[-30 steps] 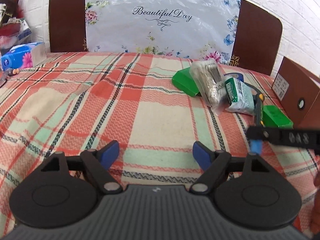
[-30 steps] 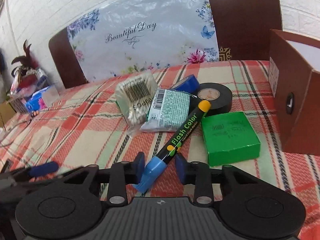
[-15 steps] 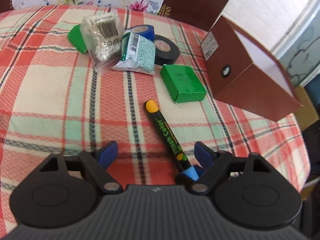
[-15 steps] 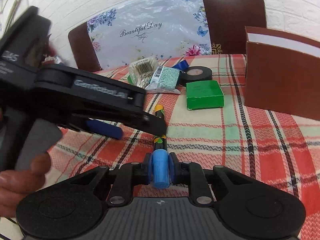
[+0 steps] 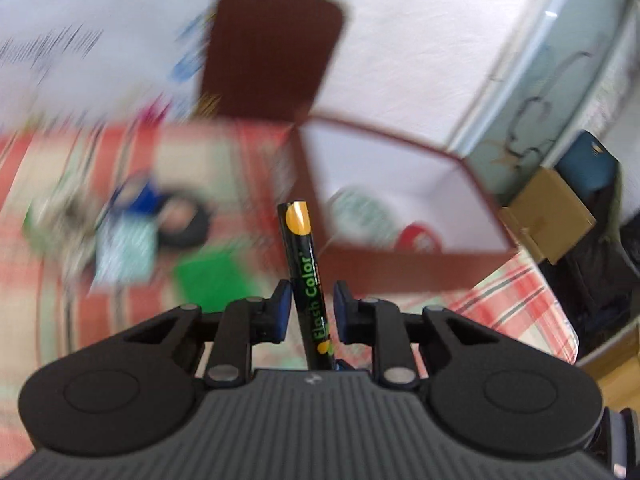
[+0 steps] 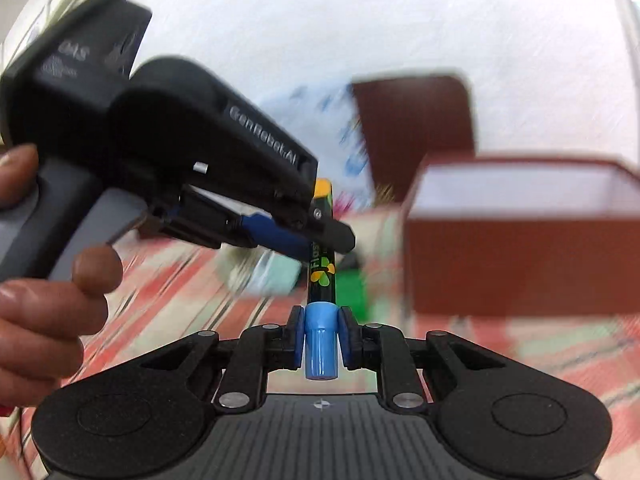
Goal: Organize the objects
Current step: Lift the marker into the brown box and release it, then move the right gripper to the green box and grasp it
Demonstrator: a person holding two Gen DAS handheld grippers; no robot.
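Observation:
A black "Flash Color" marker with an orange end and a blue cap is held in the air by both grippers. My right gripper is shut on the cap. My left gripper has its jaws closing on the barrel, which lies between the blue pads and looks touched by them. In the right wrist view the left gripper crosses from the left, held by a hand. Just beyond the marker's tip stands an open brown box with a white inside; it is also in the right wrist view.
Blurred round items, one green-white and one red, lie in the box. On the plaid cloth left of it are a green box, a black tape roll, a blue roll and a packet. A cardboard carton sits past the table's right edge.
My right gripper lifted the marker off the cloth by its cap. My left gripper swung right and up to the marker and narrowed around its barrel. Both views now face the brown box.

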